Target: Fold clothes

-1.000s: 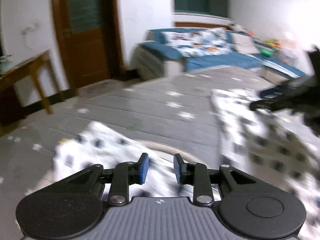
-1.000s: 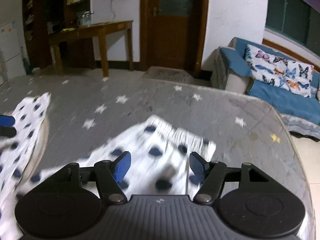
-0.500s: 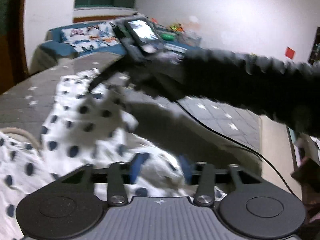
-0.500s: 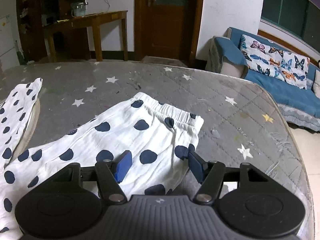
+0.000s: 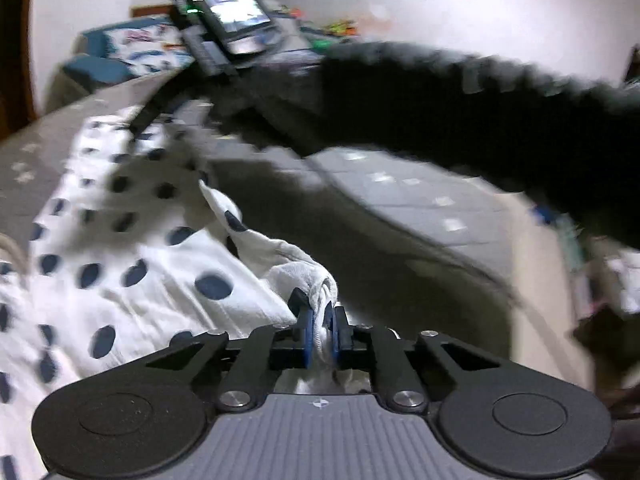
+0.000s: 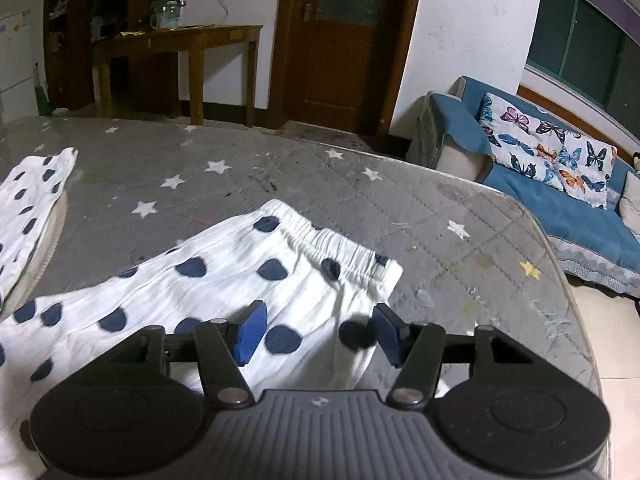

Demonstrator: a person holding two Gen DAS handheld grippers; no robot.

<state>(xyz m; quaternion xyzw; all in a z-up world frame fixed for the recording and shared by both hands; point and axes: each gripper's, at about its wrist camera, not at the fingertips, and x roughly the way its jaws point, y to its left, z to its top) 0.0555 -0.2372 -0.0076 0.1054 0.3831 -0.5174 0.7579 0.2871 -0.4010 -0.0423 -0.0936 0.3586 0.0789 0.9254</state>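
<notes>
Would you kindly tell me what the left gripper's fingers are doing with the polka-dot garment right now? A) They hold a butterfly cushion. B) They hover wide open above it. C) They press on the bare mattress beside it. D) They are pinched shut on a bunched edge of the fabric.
D: in the left wrist view the left gripper has its blue fingers closed on a bunched fold of the polka-dot garment.

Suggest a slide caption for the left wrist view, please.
Left gripper shut on the dotted garment's bunched edge.

My left view is motion-smeared, the black fuzzy sleeve (image 5: 500,120) especially; my right view is sharp, dim indoor light, fisheye-bent edges.
</notes>
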